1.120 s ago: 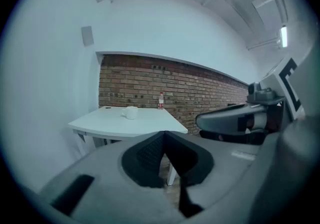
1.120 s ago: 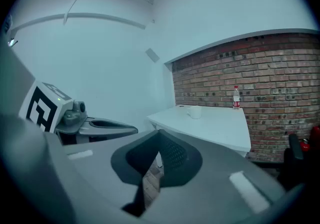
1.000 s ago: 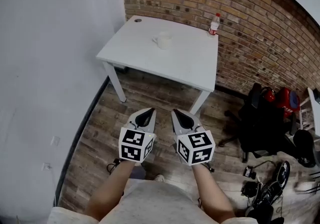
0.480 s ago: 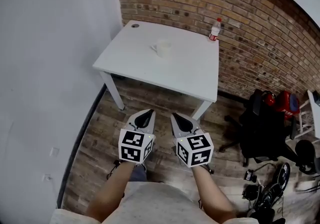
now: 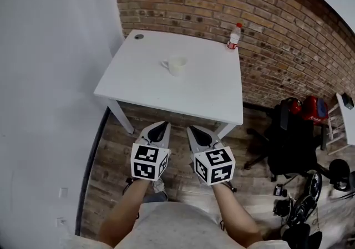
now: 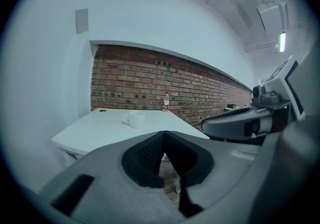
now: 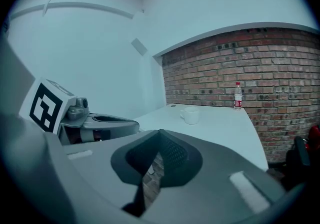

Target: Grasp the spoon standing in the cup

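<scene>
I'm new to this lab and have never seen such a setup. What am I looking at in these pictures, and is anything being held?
There is no robot here. A person stands holding a hand tool in each hand: the left gripper and the right gripper, each carrying a cube with square markers. The head view comes from a camera on the person's head, looking down. The two gripper views come from cameras riding on each tool, looking along its jaws. Both pairs of jaws are closed and hold nothing. Ahead stands a white table by a brick wall, with a white cup near its middle and a small bottle at its far right corner. A spoon in the cup is too small to make out. Both grippers are short of the table.
</scene>
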`<action>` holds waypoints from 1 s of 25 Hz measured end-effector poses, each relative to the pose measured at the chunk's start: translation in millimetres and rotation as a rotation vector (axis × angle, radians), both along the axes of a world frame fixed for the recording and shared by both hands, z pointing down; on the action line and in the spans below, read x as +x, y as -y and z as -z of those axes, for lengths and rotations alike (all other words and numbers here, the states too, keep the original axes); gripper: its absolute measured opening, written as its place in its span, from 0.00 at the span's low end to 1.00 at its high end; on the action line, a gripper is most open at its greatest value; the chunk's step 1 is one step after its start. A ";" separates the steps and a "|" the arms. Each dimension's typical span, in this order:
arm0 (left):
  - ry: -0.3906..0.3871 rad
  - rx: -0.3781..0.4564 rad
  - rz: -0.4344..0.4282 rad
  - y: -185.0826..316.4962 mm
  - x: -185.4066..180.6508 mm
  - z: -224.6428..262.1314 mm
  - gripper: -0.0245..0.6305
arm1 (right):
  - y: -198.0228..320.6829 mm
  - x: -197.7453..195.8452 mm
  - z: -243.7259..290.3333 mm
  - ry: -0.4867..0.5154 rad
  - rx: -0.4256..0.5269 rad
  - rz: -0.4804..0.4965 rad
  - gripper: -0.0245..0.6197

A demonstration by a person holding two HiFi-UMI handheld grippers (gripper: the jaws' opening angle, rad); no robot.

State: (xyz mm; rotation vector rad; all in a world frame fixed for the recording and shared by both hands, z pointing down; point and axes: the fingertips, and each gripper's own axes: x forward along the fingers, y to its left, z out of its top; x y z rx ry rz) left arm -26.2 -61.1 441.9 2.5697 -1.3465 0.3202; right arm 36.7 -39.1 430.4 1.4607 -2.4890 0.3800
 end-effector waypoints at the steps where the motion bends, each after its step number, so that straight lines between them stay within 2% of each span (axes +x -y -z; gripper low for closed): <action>1: -0.001 0.000 -0.009 9.1 -2.4 1.2 0.03 | 8.1 -2.7 0.8 -0.002 -0.003 -0.008 0.05; 14: 0.011 0.001 -0.090 103.4 -44.2 3.1 0.03 | 92.2 -44.6 4.8 -0.032 -0.016 -0.083 0.05; 25: 0.069 0.002 -0.171 153.3 -44.6 -5.4 0.03 | 134.1 -50.2 5.6 -0.026 -0.021 -0.131 0.05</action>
